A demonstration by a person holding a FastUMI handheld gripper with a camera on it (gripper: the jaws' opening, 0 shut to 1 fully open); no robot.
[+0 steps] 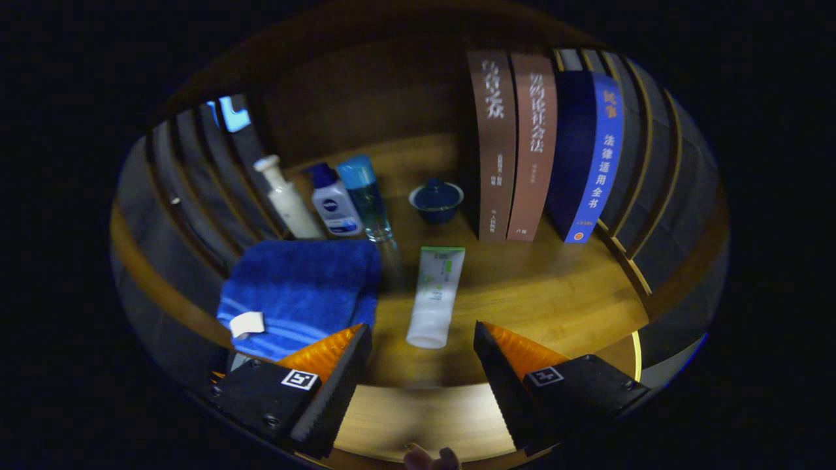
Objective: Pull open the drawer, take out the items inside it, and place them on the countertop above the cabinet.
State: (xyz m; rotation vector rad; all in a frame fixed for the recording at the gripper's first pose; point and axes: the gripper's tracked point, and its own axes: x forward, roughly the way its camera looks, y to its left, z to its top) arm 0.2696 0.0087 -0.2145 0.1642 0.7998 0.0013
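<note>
The gripper [423, 343] hangs with its fingers spread wide and holding nothing, the white tube [435, 297] lying on the wooden countertop [555, 294] just ahead of them and seemingly already set down. The drawer is somewhere below. In my judgement the risk is a careless swing: the left finger sits close to the blue towel [304, 294] (its corner may even lie under that finger, though the dim light makes this uncertain) and could drag it into the bottles [333, 202] behind.

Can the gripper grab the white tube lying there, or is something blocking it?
Probably yes. The gripper is open, and the white tube lies on the wooden countertop just ahead of its fingers, apart from the blue towel, with nothing between.
</note>
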